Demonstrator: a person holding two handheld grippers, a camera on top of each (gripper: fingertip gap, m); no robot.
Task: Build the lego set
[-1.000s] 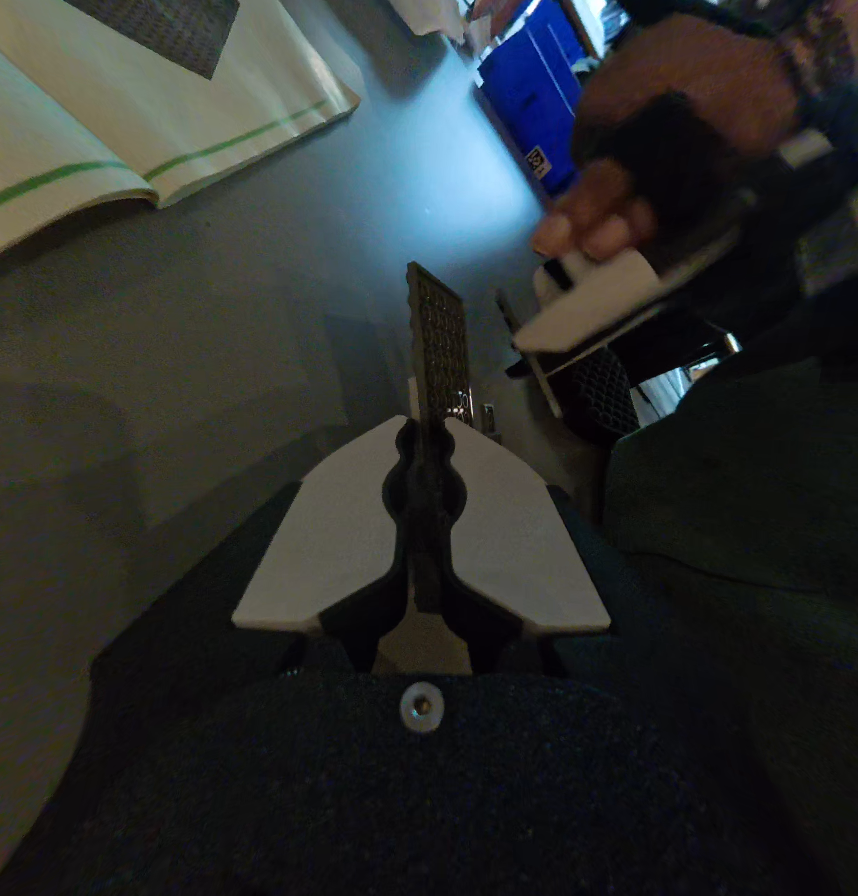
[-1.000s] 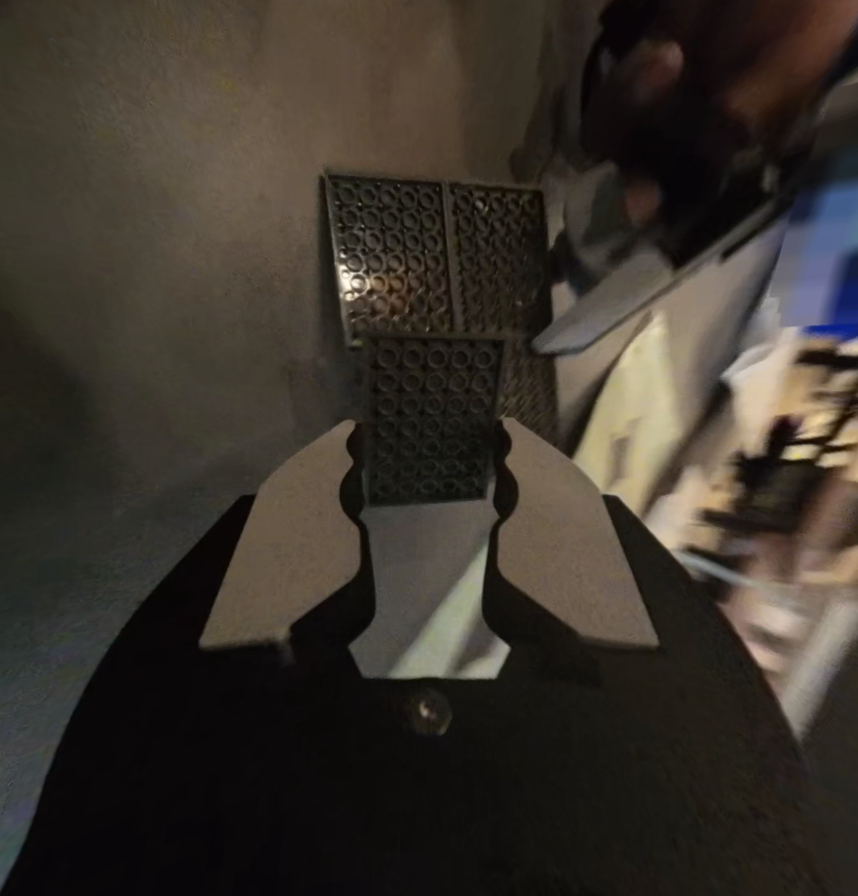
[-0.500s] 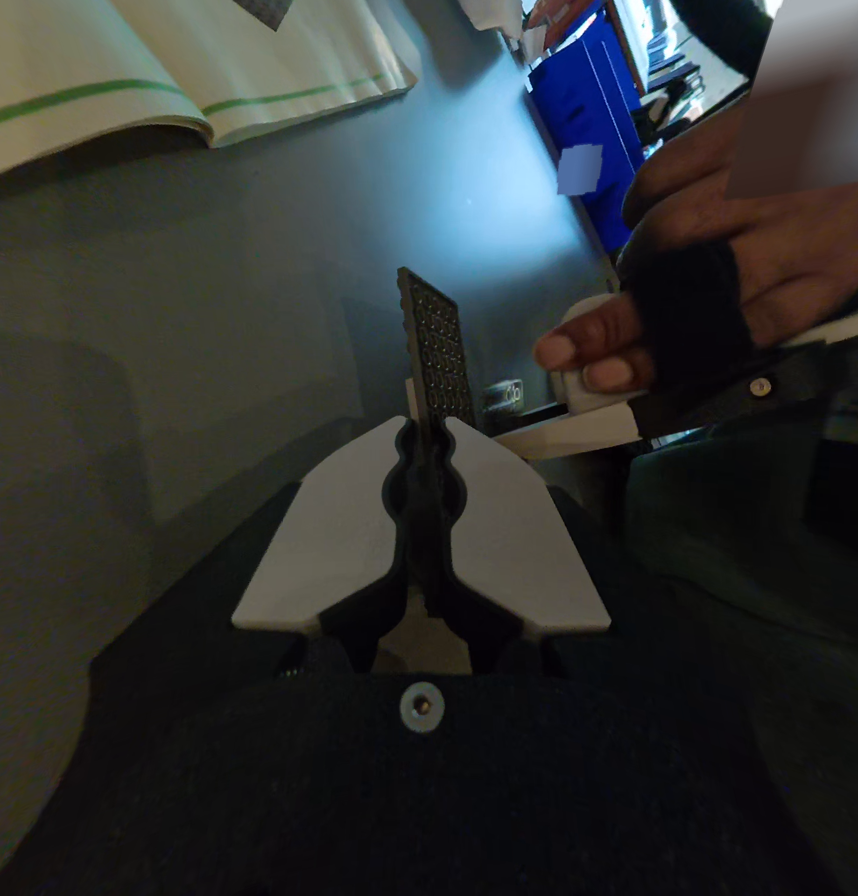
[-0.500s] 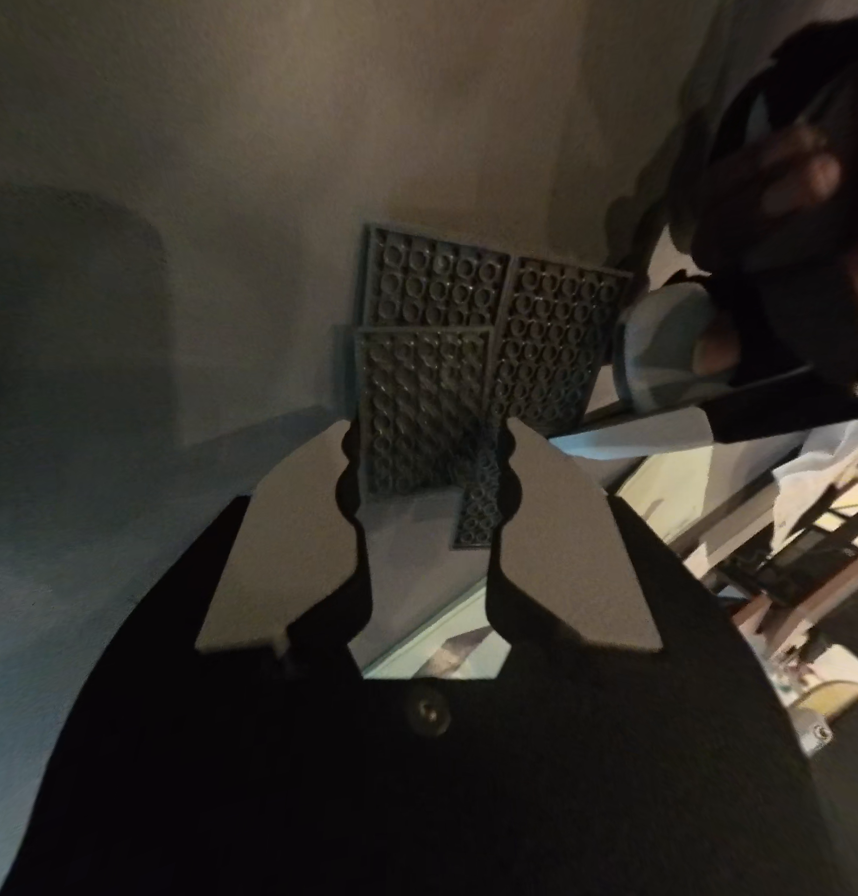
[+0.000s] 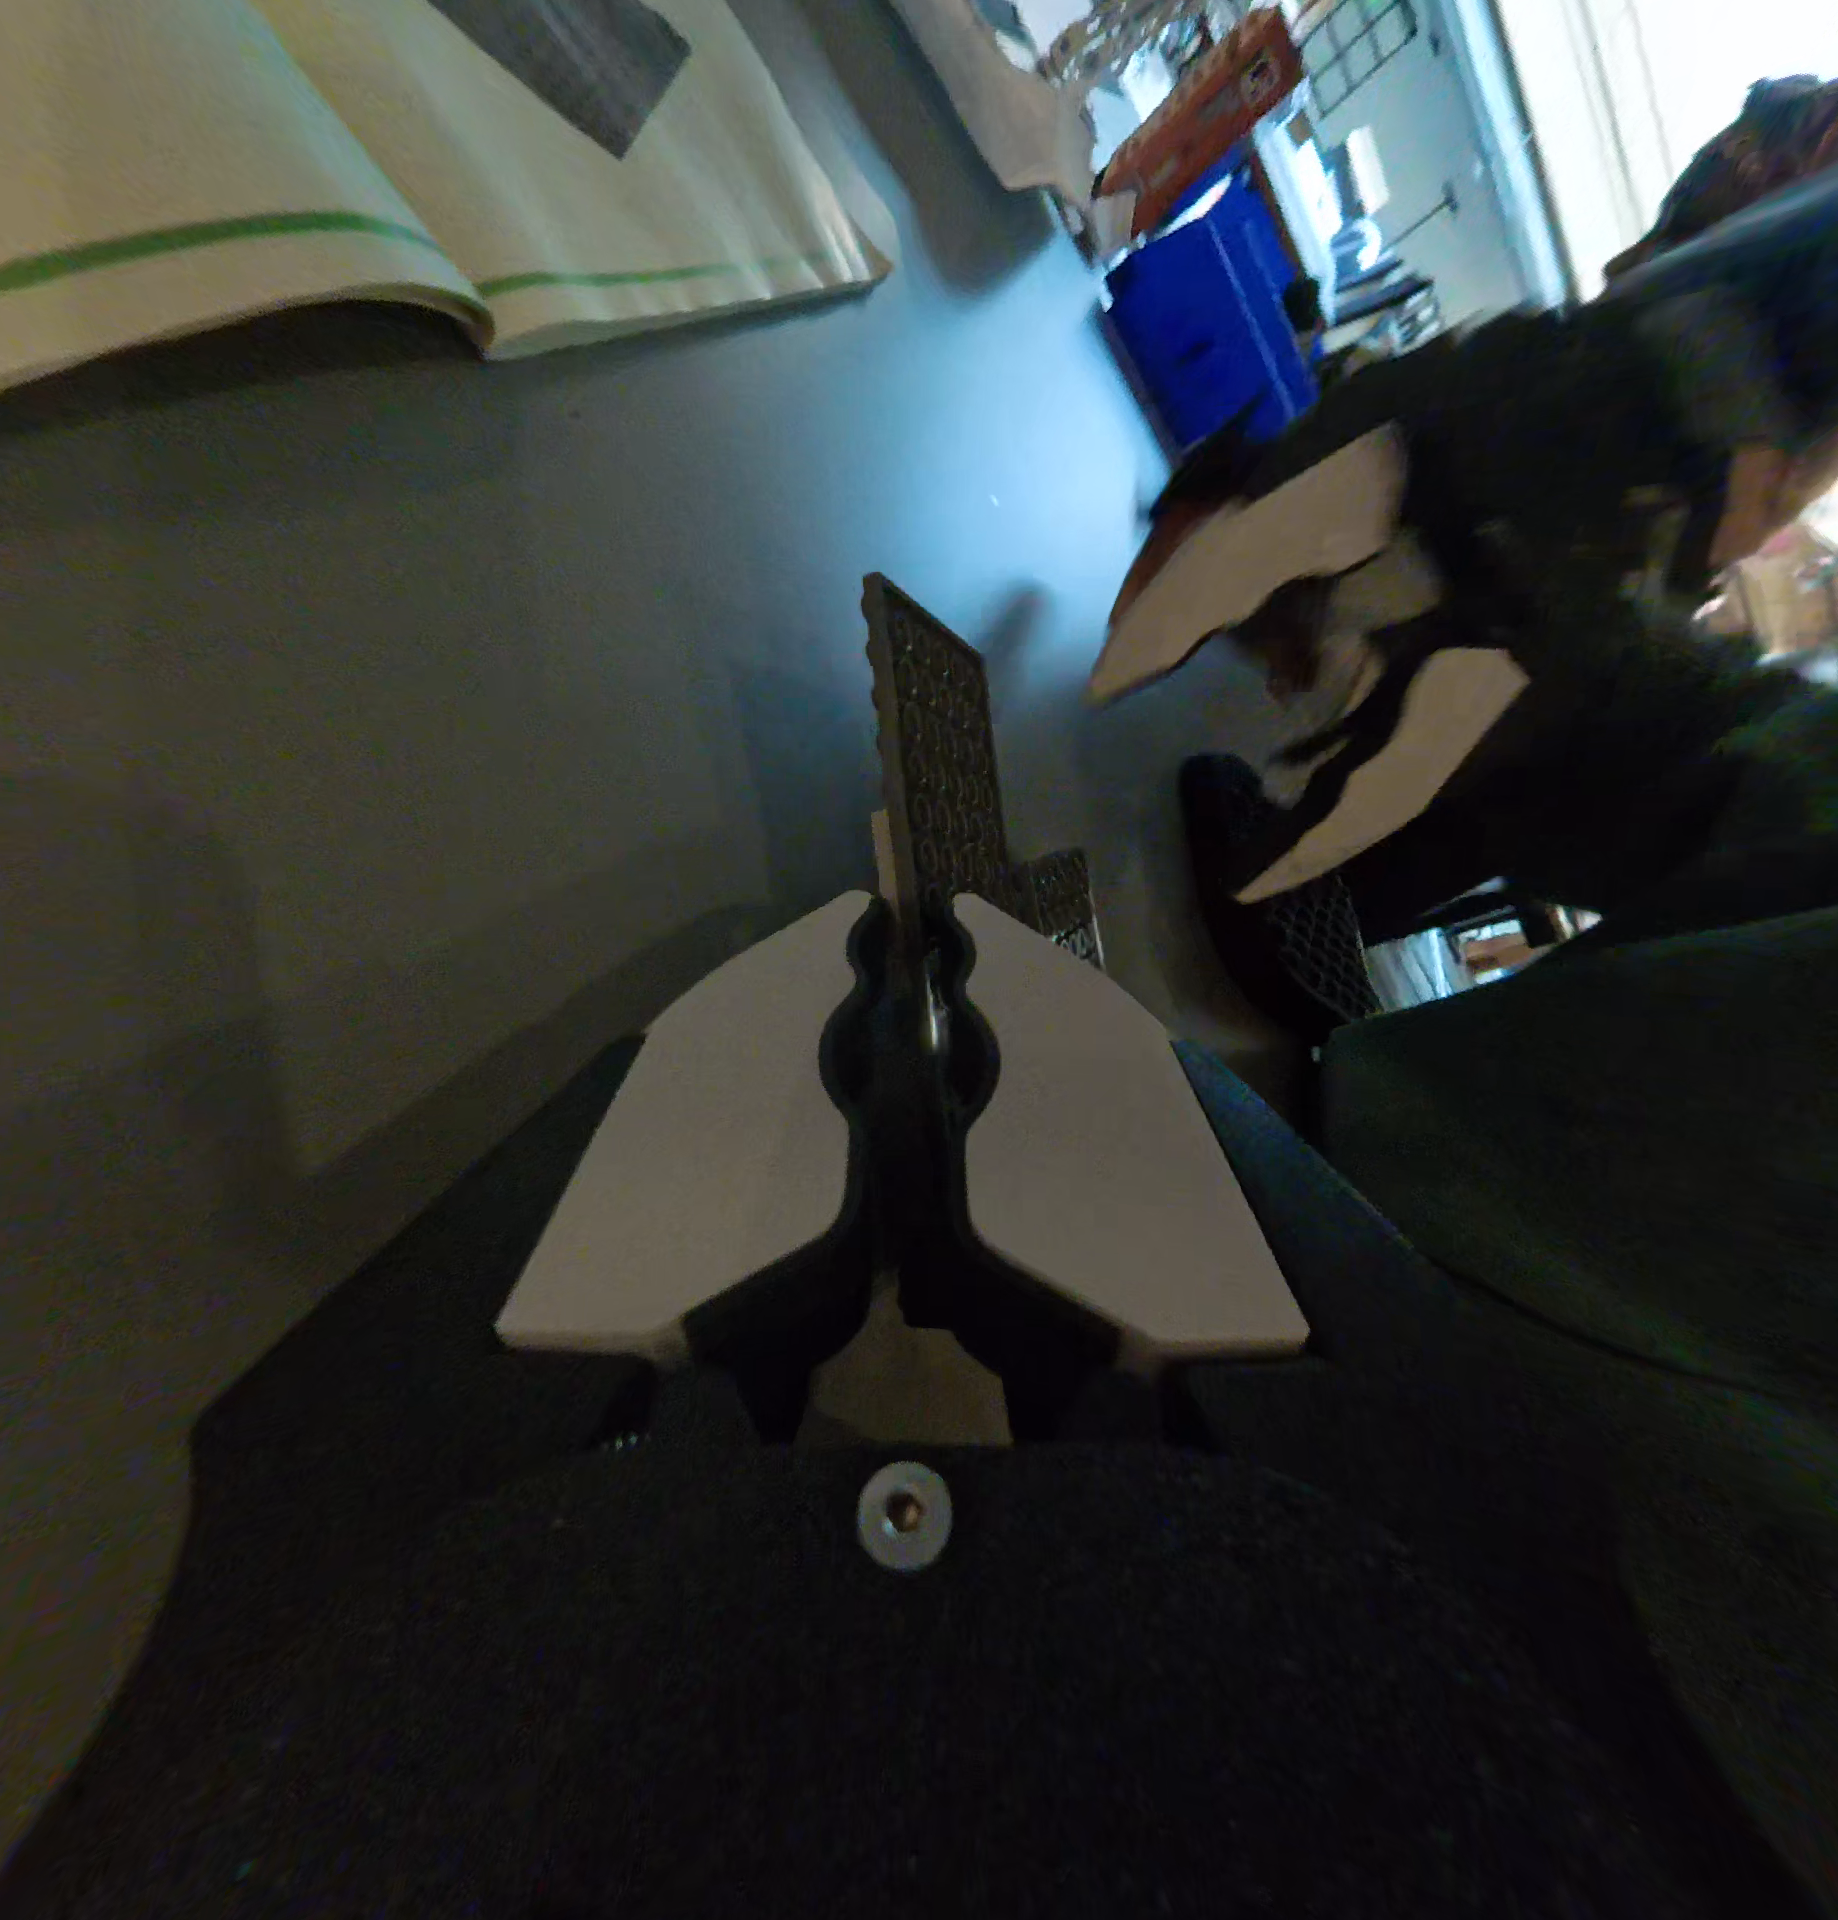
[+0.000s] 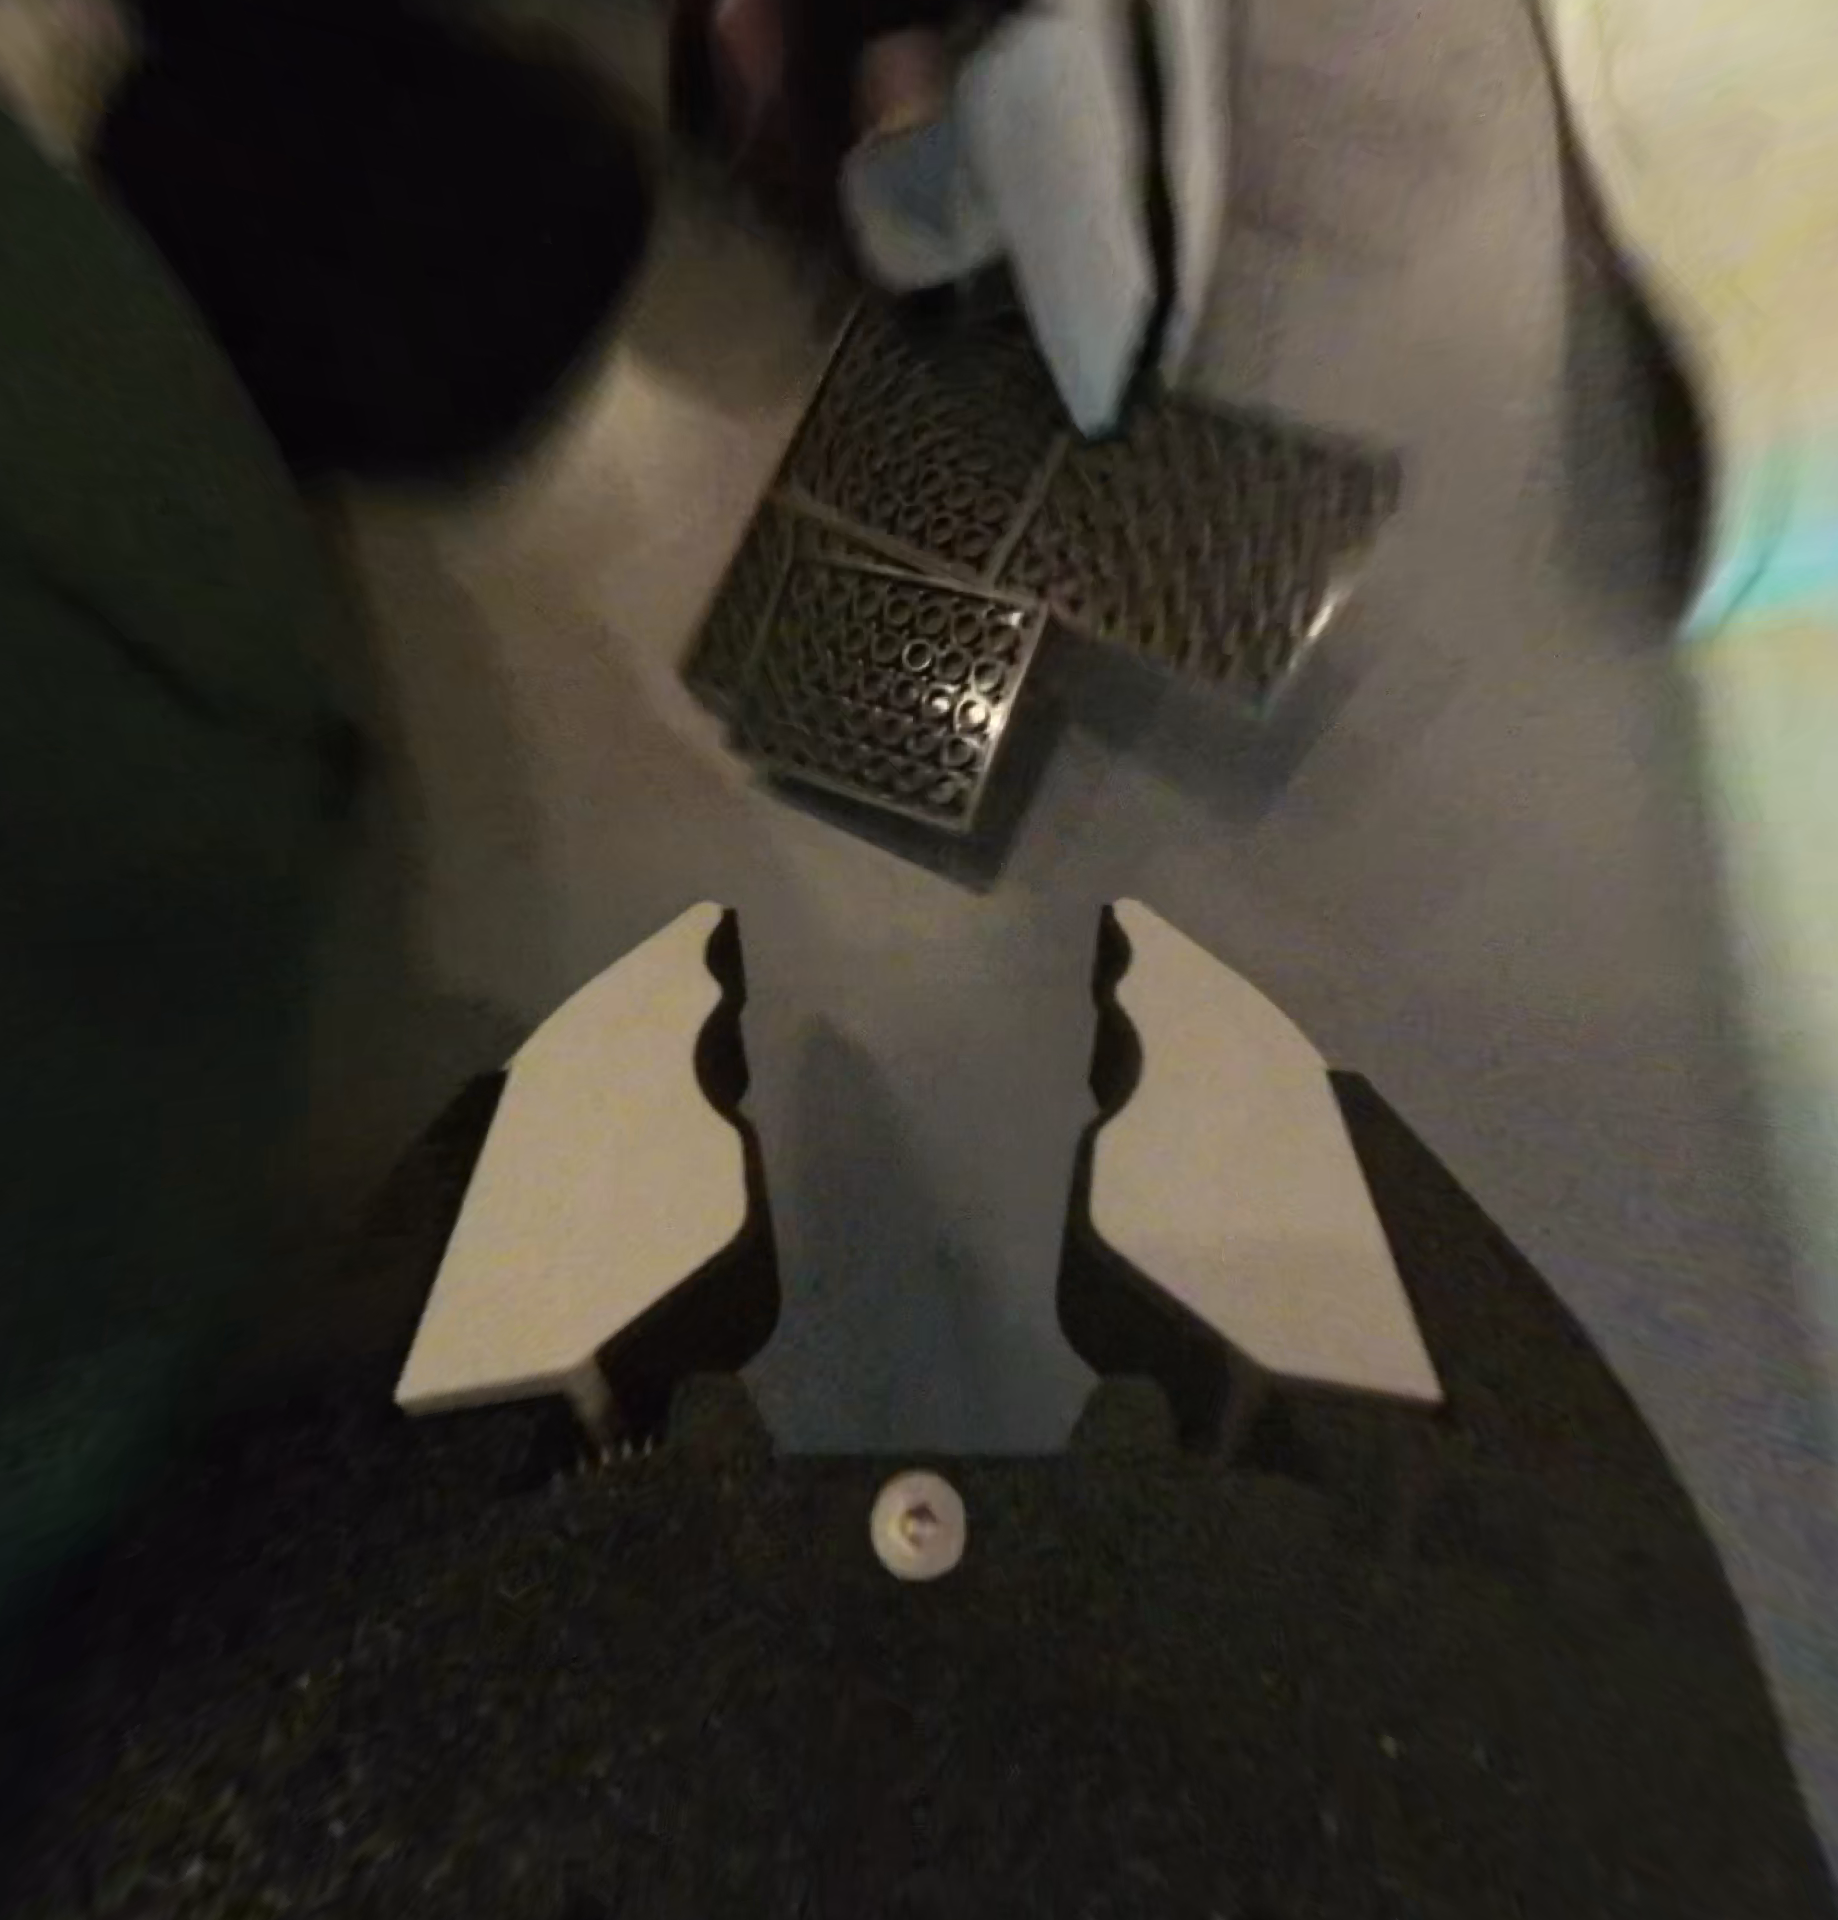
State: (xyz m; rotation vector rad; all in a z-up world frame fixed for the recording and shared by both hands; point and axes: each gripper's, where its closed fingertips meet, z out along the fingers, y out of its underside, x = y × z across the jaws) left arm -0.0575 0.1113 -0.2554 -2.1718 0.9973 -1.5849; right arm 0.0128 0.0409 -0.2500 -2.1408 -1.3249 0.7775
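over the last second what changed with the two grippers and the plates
The right gripper let go of the dark studded plate assembly and backed away; its jaws now stand wide apart with nothing between them. The left gripper stayed clamped on the assembly's edge, holding it up off the grey table. The open booklet did not move.

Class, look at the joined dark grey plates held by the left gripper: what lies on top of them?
On the joined plates, a smaller studded plate overlaps one corner. The left gripper is shut on their far edge, covering that part. What lies beneath them is hidden.
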